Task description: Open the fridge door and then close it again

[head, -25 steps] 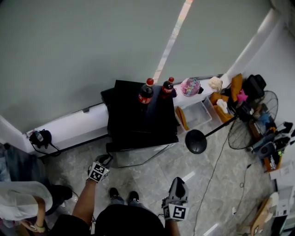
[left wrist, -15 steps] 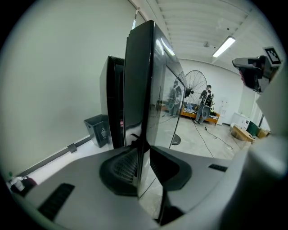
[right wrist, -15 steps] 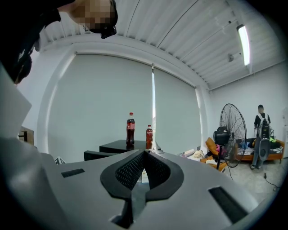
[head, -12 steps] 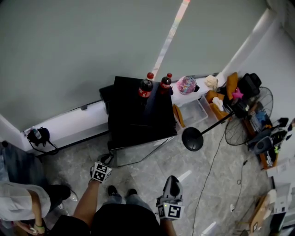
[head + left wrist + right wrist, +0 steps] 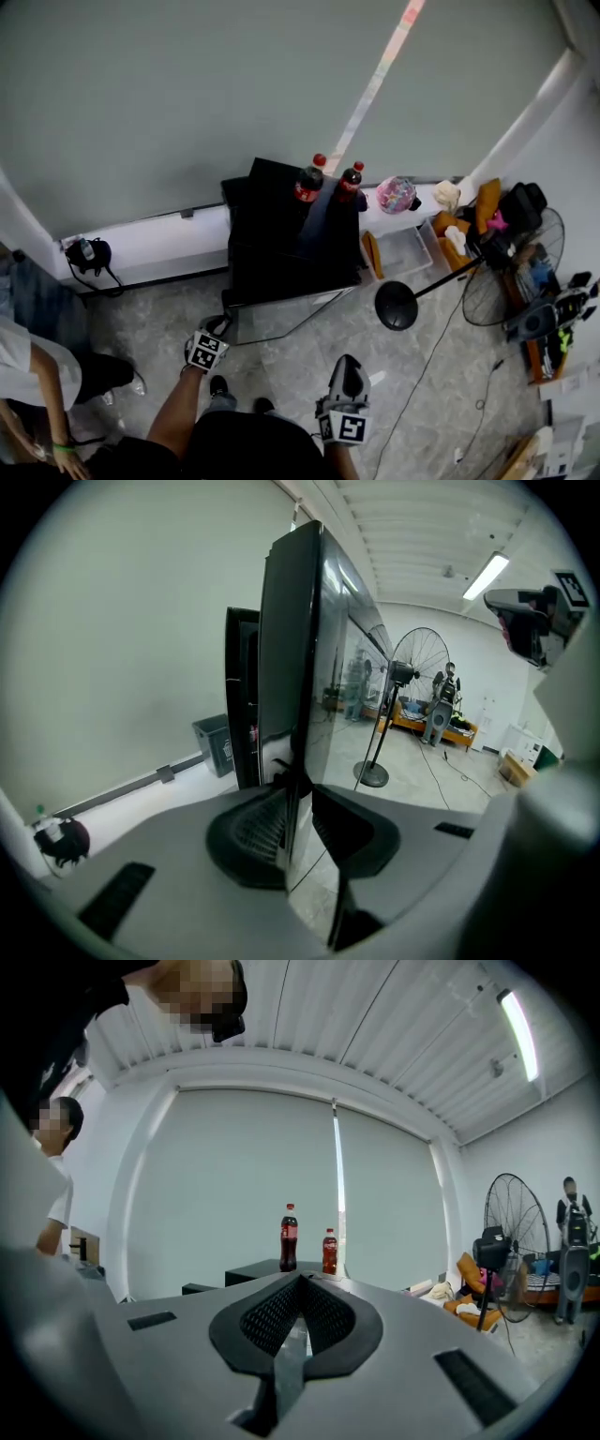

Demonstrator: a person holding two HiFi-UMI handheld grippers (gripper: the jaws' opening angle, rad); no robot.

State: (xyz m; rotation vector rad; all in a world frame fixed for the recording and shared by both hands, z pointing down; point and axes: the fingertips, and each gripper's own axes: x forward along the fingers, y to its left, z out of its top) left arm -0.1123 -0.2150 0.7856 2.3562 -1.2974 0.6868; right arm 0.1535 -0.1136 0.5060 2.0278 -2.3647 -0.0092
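While the right gripper (image 5: 300, 1288) idles with its fingers closed on nothing, the fingers of the left gripper (image 5: 298, 794) pinch the free edge of the fridge door (image 5: 291, 639), which rises between them. Over the last second that hand has eased slightly sideways. The door stands ajar from the fridge (image 5: 242, 696) just beyond, so the swing looks unfinished.

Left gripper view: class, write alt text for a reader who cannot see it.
The left gripper has its jaws closed on the edge of the dark fridge door, which stands open and is seen edge-on. A pedestal fan stands on the floor to the right; a pale wall fills the left.
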